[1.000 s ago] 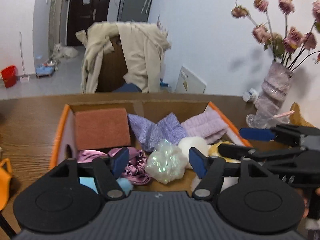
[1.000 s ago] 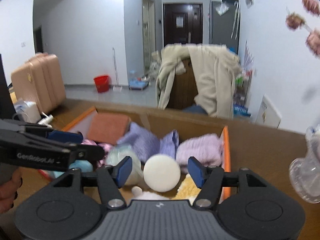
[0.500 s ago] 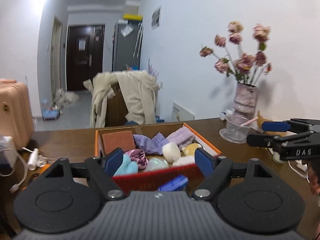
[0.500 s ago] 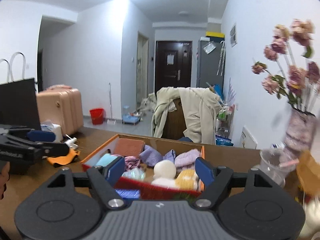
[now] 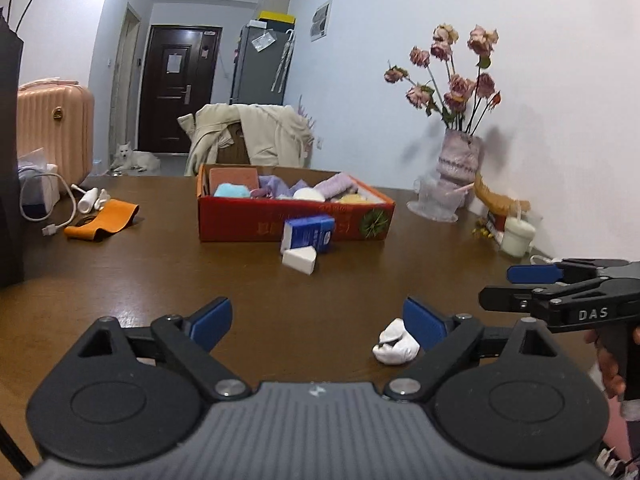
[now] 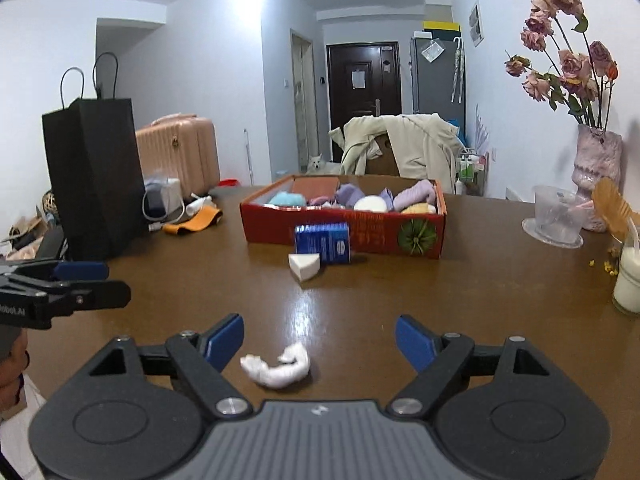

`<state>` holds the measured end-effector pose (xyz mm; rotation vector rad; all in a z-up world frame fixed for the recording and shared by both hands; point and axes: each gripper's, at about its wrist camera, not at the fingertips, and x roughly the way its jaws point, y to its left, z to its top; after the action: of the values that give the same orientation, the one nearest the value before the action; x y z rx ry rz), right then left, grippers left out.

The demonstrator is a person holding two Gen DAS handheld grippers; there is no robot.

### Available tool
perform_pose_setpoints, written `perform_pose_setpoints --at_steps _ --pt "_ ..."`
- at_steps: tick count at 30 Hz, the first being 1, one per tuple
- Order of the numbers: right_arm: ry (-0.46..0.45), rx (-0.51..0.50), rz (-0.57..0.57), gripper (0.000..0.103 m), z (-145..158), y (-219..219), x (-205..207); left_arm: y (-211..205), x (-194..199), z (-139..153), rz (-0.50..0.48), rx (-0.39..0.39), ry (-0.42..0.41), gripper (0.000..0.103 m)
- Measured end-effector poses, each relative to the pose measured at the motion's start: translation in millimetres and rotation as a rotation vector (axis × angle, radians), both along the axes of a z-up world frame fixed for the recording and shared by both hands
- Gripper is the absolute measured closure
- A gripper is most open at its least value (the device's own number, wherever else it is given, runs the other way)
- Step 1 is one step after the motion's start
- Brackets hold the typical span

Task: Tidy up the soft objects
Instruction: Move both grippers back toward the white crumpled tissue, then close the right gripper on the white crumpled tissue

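Note:
A red cardboard box [image 5: 256, 224] [image 6: 272, 232] stands mid-table, filled with several soft things: sponges, cloths, puffs. In front of it lie a blue tissue pack [image 5: 308, 234] [image 6: 323, 242] and a white wedge sponge [image 5: 299, 260] [image 6: 305, 266]. A small crumpled white soft piece [image 5: 395, 342] [image 6: 278, 368] lies near both grippers. My left gripper [image 5: 318, 320] is open and empty, the piece beside its right finger. My right gripper [image 6: 319, 340] is open and empty, the piece between its fingers on the table.
An orange cloth [image 5: 102, 220], a cable and a black paper bag [image 6: 94, 176] are at the left. A vase of dried roses [image 5: 458, 164], a clear dish [image 6: 554, 220] and a white candle jar [image 6: 628, 280] stand at the right. A chair with a coat [image 5: 248, 136] is behind the table.
Both grippers have pulled back from over the box to the near part of the table. The box now sits far ahead, and the white piece has come into view.

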<state>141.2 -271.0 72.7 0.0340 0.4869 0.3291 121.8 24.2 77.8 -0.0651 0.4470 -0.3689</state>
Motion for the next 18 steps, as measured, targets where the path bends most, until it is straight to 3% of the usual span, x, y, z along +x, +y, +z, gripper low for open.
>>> perform_pose_setpoints --at_steps 8,15,18 --pt "0.003 0.036 0.012 0.021 -3.8 -0.3 -2.8 -6.7 6.6 0.0 -0.005 0.009 0.006 0.009" --pt "0.122 0.051 0.072 0.027 -37.2 25.2 30.1 -15.1 40.6 -16.8 0.019 0.028 0.090 0.009" --pt "0.124 0.026 0.134 0.028 -45.6 37.8 39.2 -17.0 56.2 -22.0 0.032 0.037 0.114 0.009"
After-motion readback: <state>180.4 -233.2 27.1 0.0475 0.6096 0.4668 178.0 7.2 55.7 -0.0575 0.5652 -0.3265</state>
